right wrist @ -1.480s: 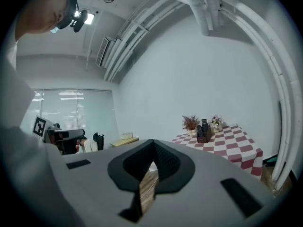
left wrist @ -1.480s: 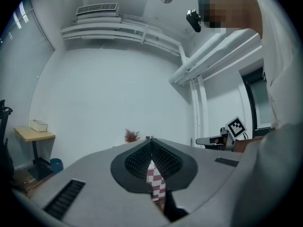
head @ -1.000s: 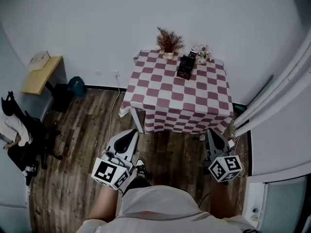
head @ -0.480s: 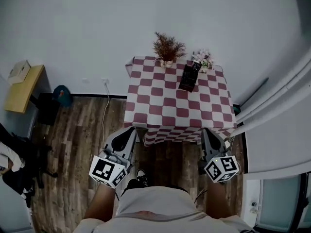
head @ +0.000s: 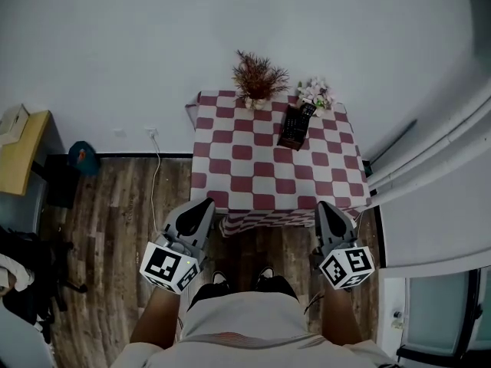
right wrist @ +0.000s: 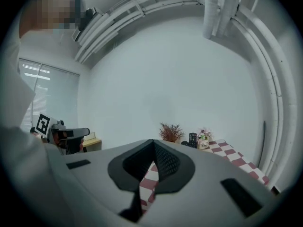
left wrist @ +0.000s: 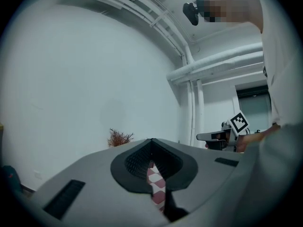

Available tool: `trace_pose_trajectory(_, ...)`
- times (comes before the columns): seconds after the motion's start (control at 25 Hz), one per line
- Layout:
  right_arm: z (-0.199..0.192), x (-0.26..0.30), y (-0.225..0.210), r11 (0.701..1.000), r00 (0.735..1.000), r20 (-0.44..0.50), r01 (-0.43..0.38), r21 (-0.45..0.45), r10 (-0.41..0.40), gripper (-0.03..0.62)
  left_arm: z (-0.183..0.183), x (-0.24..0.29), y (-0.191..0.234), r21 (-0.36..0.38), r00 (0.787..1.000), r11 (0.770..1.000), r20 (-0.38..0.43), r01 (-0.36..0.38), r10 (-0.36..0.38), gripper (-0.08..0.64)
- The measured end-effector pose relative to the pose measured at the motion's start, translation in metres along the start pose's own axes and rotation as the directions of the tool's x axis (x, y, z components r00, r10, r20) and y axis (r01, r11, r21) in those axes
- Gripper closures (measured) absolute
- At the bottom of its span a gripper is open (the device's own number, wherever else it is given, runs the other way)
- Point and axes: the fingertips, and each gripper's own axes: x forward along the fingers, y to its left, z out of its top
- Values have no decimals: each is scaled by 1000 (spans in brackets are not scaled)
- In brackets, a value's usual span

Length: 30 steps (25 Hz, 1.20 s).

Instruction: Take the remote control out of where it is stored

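A black remote control [head: 295,121] stands in a black holder [head: 291,133] at the far side of a table with a red-and-white checked cloth [head: 268,175]. In the right gripper view the remote control [right wrist: 192,138] rises beside a dried plant [right wrist: 171,132] and a small flower pot [right wrist: 204,139]. My left gripper [head: 203,204] and right gripper [head: 325,205] hang low at the table's near edge, far from the remote control. Both are shut and hold nothing. The left gripper [left wrist: 151,141] points at the cloth, as does the right gripper [right wrist: 153,142].
A dried plant [head: 257,77] and flowers [head: 314,92] stand at the table's back edge by the wall. A wooden desk [head: 15,148], a blue object [head: 80,158] and a floor cable [head: 153,182] lie left. White pipes [head: 430,152] run along the right.
The view has closed in on the table, which now sits centred and nearer. Both grippers stay shut and have come up to the table's near edge.
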Motion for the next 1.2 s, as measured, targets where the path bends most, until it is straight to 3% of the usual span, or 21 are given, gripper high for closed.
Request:
trace_pose_trajectory(0.24, 6, 16, -39, 1000, 1000, 21, -14, 24, 13, 579, 5, 40, -9, 28, 1000, 1000, -10, -13, 13, 554)
trace_pose_trajectory(0.64, 18, 36, -145, 995, 998, 57, -15, 97, 9, 578, 16, 120, -39, 80, 997, 994, -37, -69, 72, 554)
trace_pose_trajectory(0.84, 13, 43, -146, 996, 999, 47, -13, 90, 9, 578, 7, 131, -36, 63, 996, 996, -62, -56, 60, 554)
trace_pose_trajectory(1.2, 14, 78, -136, 996, 996, 5, 91, 24, -91, 578, 2, 134, 2, 44, 998, 999, -57, -10, 13, 554)
